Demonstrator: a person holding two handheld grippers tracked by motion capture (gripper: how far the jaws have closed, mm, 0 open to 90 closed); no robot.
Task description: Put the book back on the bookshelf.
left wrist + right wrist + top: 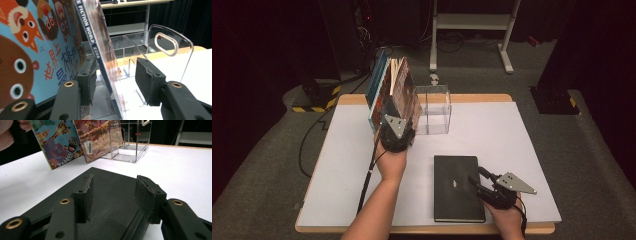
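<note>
**Left gripper at the leaning books, right gripper over the black notebook**

The right gripper (pixel 476 183), held in the person's right hand (pixel 508 218) at the near edge of the table (pixel 512 135), points toward the black notebook (pixel 457 192) lying flat just ahead of it. In the right gripper view its jaws stand apart above the notebook's (pixel 112 195) dark cover, the pads (pixel 147 197) pressing on nothing; whether their tips rest on the cover cannot be told.

Farther out, the left gripper (pixel 396 131) is raised in the left hand (pixel 391 162) against the near edge of the leaning books (pixel 393 92). In the left gripper view its jaws are parted. A thin book with a dark blue spine (pixel 100 56) passes between them, lying against or just beside the left pad (pixel 87 77), while the right pad (pixel 147 80) stands clear of it with a visible gap, so the book is not clamped. To the left of that pad, outside the jaws, is the cover of a picture book with cartoon animals (pixel 35 50).

Beyond the left gripper, just right of the books, stands the clear acrylic holder (pixel 434 110), its dividers and oval handle cutout (pixel 166 43) upright. The books tilt leftward, away from its open compartments.
</note>
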